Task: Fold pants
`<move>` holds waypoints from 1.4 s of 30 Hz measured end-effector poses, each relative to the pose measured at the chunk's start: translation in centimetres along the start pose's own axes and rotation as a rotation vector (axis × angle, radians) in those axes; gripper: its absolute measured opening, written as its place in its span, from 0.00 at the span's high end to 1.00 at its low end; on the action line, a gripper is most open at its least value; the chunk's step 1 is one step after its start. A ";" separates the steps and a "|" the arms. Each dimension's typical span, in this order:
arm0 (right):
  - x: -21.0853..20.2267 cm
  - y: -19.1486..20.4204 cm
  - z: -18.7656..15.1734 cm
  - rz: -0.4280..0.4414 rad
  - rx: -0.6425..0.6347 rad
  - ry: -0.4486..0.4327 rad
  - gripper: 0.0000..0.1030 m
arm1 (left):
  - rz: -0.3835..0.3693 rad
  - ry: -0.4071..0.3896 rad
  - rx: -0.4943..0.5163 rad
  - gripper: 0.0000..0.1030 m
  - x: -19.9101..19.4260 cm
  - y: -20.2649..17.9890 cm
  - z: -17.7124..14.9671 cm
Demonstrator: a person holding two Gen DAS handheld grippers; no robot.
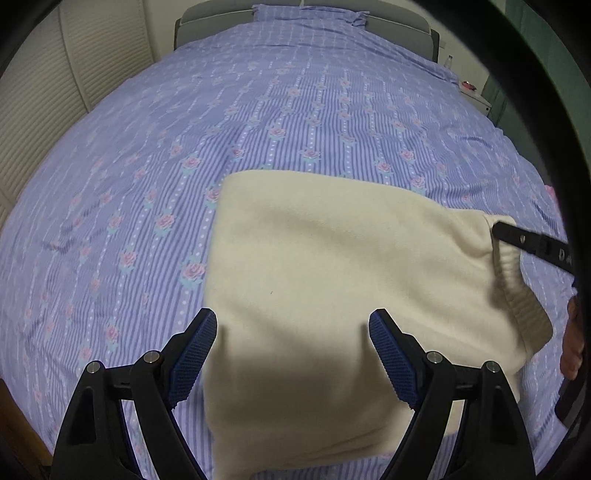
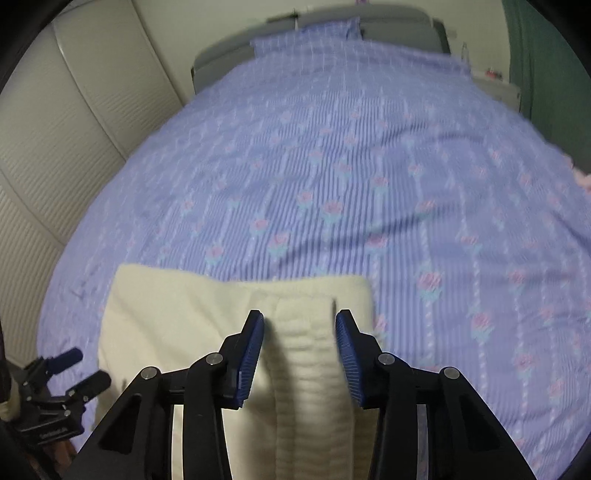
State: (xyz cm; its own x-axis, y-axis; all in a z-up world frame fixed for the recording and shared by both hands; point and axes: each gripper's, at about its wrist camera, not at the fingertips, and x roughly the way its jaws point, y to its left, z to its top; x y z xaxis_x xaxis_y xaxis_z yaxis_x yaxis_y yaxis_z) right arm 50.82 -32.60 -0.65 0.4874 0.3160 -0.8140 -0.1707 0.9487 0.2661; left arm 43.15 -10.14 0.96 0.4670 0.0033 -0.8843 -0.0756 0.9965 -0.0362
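Observation:
Cream fleece pants (image 1: 332, 266) lie folded on the bed, their ribbed waistband (image 1: 517, 295) at the right end. My left gripper (image 1: 293, 328) hovers open over their near left part. One of its pads stands beside the pants' left edge and the other above the cloth, with nothing gripped. In the right wrist view my right gripper (image 2: 300, 325) has a raised fold of the ribbed waistband (image 2: 301, 354) between its blue pads, which press on it from both sides. The right gripper's finger (image 1: 517, 238) shows at the bunched waistband corner. The left gripper (image 2: 83, 369) appears at the lower left, open.
The bed wears a purple striped sheet with roses (image 1: 258, 129), and a matching pillow (image 1: 310, 14) lies against the grey headboard (image 2: 229, 55). White louvred doors (image 1: 44, 96) run along the left. A nightstand (image 1: 476, 94) and a green curtain (image 2: 546, 74) are at the far right. A hand (image 1: 572, 343) shows at the right edge.

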 end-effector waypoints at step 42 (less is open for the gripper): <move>1.6 -7.6 -8.1 0.274 0.444 0.171 0.31 | 0.130 0.052 0.063 0.18 1.5 -0.9 -0.5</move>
State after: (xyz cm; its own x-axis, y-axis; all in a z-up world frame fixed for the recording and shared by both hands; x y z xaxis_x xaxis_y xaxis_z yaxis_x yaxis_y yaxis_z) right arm 45.97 -39.42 -8.20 0.3231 0.5810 -0.7470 0.1241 0.7565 0.6421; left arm 43.48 -11.03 -0.54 0.4101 0.1300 -0.9027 -0.0767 0.9912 0.1079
